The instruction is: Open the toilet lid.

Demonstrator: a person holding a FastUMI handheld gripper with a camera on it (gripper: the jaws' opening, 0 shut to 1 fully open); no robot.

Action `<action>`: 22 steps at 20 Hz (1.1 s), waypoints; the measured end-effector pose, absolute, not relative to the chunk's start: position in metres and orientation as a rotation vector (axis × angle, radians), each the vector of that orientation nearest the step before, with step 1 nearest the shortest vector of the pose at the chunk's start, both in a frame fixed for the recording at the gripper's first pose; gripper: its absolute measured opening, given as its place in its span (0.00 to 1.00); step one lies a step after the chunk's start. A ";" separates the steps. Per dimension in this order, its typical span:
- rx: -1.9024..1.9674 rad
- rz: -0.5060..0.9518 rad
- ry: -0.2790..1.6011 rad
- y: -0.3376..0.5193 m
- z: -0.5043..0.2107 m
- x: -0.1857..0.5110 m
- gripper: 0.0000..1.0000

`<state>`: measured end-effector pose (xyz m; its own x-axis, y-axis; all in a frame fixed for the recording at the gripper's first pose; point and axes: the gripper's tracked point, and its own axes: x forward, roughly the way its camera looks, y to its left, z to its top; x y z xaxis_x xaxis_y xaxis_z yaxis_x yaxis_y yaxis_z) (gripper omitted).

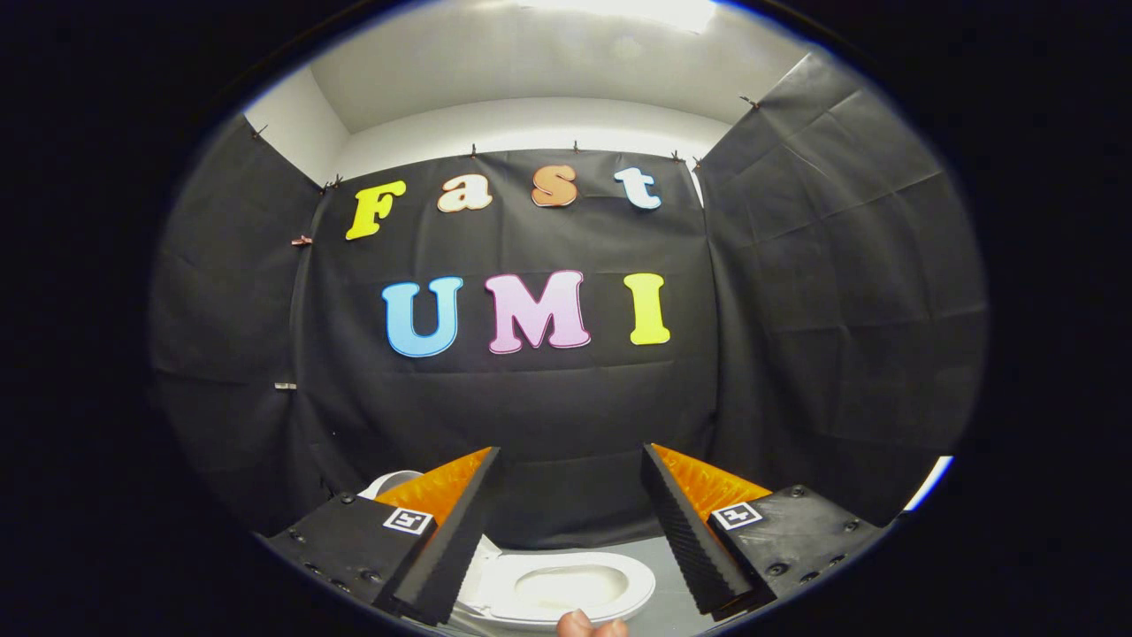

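Tool [566,522] fingers spread wide, gripping nothing, held high over the toilet [566,588], whose seat and bowl show below between the fingers with the lid [389,482] apparently raised behind the left finger; risk: descending blind and clipping the seat rim.

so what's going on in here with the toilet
A person is carrying a hand-held gripper in a booth, pointed at the black cloth wall. Its fingers are spread wide apart and hold nothing. Below and between them sits a white toilet with the seat ring and bowl showing, so the lid looks already raised; it seems to stand behind the near finger. A fingertip shows near the bowl.
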<state>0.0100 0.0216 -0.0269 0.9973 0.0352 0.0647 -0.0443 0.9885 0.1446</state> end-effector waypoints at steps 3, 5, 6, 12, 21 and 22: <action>0.142 0.040 -0.063 0.023 -0.027 0.010 0.98; 0.139 0.039 -0.062 0.023 -0.028 0.010 0.98; 0.137 0.039 -0.059 0.023 -0.028 0.010 0.98; 0.130 0.039 -0.060 0.024 -0.028 0.010 0.98; 0.120 0.036 -0.051 0.026 -0.030 0.010 0.98; 0.121 0.036 -0.051 0.026 -0.030 0.010 0.98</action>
